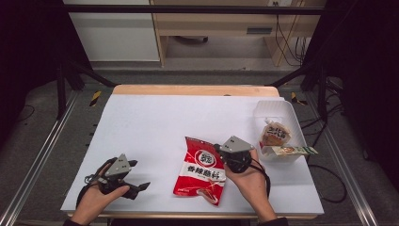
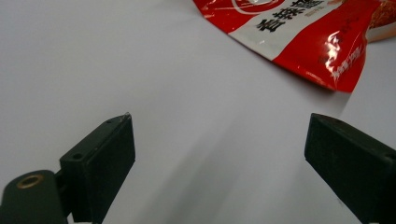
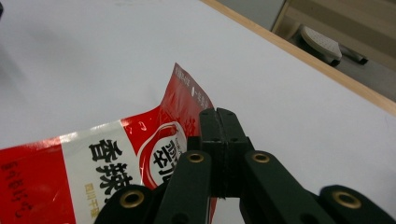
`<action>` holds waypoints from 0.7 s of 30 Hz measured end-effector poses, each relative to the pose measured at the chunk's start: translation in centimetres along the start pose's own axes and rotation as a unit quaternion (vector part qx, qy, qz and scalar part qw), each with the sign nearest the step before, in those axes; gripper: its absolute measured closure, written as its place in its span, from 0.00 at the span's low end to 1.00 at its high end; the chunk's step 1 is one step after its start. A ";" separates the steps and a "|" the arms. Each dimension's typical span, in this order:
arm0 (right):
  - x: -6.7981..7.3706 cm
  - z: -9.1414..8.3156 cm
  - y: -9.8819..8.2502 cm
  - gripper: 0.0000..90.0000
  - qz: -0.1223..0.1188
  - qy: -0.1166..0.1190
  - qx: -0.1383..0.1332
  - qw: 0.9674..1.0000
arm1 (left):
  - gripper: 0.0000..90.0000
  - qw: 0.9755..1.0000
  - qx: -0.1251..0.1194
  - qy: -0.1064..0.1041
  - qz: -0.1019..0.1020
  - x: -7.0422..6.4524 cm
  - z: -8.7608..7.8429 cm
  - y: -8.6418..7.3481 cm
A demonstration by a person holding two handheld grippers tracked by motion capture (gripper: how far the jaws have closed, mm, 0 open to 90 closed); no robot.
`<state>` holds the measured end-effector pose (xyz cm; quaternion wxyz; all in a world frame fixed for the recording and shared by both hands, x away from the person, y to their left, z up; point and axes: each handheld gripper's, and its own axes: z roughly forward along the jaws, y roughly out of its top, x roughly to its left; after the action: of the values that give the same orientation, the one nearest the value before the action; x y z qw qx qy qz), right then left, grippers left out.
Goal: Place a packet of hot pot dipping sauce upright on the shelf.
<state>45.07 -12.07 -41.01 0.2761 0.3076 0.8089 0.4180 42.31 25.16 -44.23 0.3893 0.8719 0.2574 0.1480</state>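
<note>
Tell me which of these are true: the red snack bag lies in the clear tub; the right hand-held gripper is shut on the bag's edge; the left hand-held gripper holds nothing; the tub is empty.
1. The red snack bag lies in the clear plastic tub. False: it lies on the white table.
2. The right hand-held gripper is shut on the bag's edge. True.
3. The left hand-held gripper holds nothing. True: its jaws stand wide apart.
4. The tub is empty. False: two packets are in it.

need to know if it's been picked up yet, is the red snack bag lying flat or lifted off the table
Partly lifted. The right gripper is shut on the red snack bag's edge, and that side is raised, while its far part rests on the table.
</note>
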 end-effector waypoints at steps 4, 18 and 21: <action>0.1 0.5 1.4 1.00 -0.016 0.008 -0.002 1.000 | 0.10 1.000 0.001 -0.001 0.011 -0.1 0.7 2.0; 0.7 0.8 3.7 1.00 -0.036 0.020 -0.016 0.999 | 0.12 1.000 -0.009 -0.010 0.020 0.5 3.6 6.6; 0.9 0.5 4.0 1.00 -0.042 0.025 -0.023 0.999 | 0.13 1.000 -0.016 -0.007 0.009 1.3 4.2 7.4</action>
<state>45.86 -9.29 -37.99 0.2801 0.2560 0.8181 0.4321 47.76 19.15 -41.28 0.4037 0.8687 0.2448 0.1499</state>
